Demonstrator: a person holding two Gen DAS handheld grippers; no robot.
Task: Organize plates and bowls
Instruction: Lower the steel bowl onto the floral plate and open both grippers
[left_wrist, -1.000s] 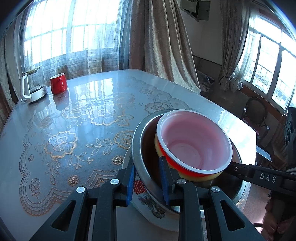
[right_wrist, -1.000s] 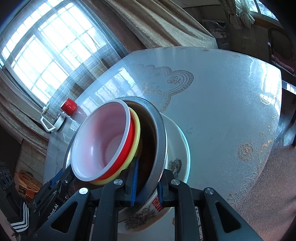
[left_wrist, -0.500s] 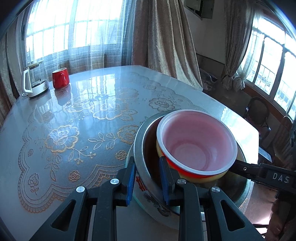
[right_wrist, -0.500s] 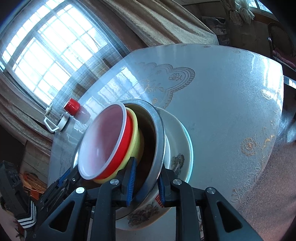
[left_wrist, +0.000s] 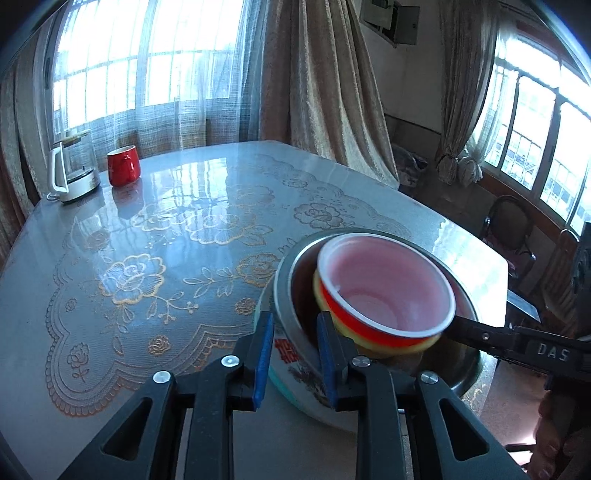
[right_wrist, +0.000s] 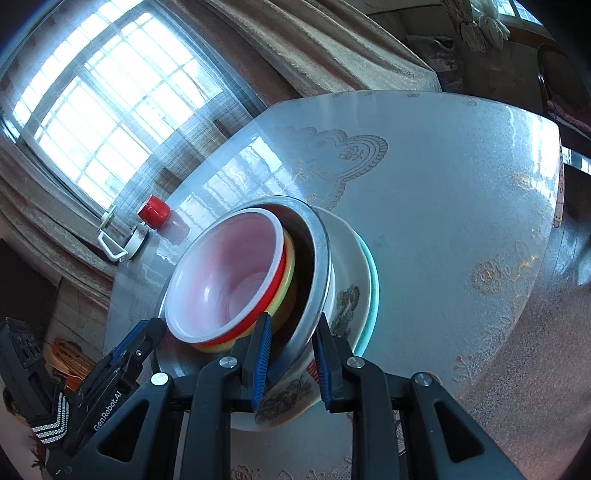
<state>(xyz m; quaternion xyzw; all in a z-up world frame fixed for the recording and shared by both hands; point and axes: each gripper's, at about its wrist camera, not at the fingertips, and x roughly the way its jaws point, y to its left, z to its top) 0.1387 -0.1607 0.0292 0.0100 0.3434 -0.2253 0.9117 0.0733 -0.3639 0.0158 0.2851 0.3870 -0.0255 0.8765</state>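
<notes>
Hiding its base, both grippers' fingers (left_wrist: 264, 354) (right_wrist: 261, 363) clamp the steel bowl (left_wrist: 286, 295) rim.

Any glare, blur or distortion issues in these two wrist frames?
Left wrist: window glare streaks the glossy table; metal bowl rim slightly motion-blurred; fisheye bends the window frames. Right wrist: blown-out window, horizon tilted, red bowl interior hazy.

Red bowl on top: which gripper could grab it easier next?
Probably right. The inner finger of the right gripper sits almost against the rim of the red bowl; the left gripper has bare metal bowl between. Both clamp the metal bowl's rim, so it must release first.
</notes>
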